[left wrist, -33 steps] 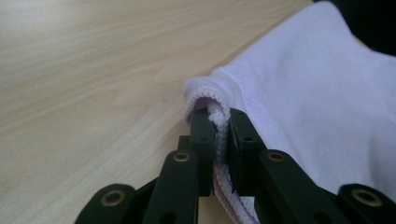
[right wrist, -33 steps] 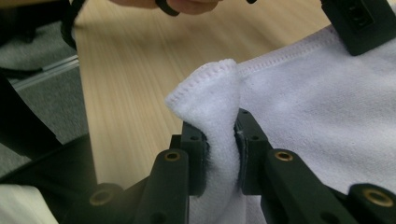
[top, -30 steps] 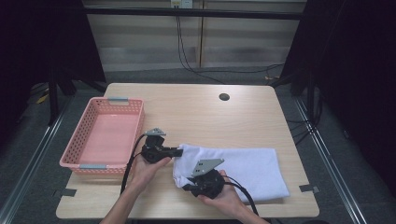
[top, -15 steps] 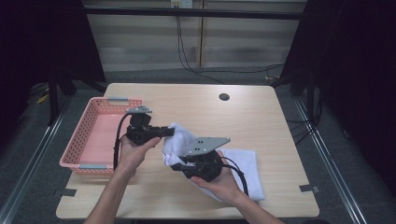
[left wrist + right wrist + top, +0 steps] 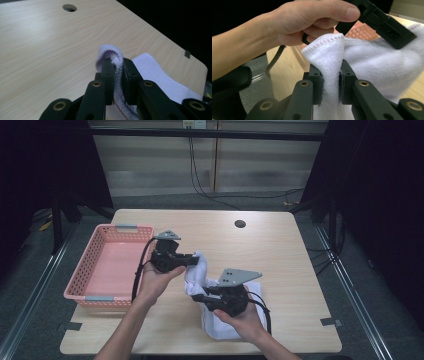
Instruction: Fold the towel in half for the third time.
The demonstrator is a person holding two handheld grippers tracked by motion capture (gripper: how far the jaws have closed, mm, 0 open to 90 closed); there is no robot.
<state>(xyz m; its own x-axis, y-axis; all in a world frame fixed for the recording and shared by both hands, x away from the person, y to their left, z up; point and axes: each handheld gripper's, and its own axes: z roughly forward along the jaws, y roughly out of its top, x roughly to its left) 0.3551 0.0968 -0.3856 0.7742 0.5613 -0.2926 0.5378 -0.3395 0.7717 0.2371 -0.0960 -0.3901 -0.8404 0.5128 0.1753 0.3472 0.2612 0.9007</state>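
A white towel [image 5: 199,271] hangs lifted off the wooden table [image 5: 280,250] between both grippers. My left gripper [image 5: 194,260] is shut on the towel's stitched edge [image 5: 111,53], which loops out above the jaws. My right gripper [image 5: 198,297] is shut on another corner of the towel [image 5: 329,50], the cloth bunched between its pads. In the right gripper view the other hand [image 5: 294,20] and its black gripper [image 5: 384,25] are just behind the cloth. The towel's lower part [image 5: 220,325] still rests on the table near the front edge.
A pink plastic basket [image 5: 82,282] sits at the table's left side, nothing in it. A round cable hole [image 5: 240,224] lies toward the table's far edge. Black cables trail from both grippers over the forearms.
Both grippers have risen with the towel, which was flat on the table and is now pulled up and bunched. The left hand also moved farther from the person.
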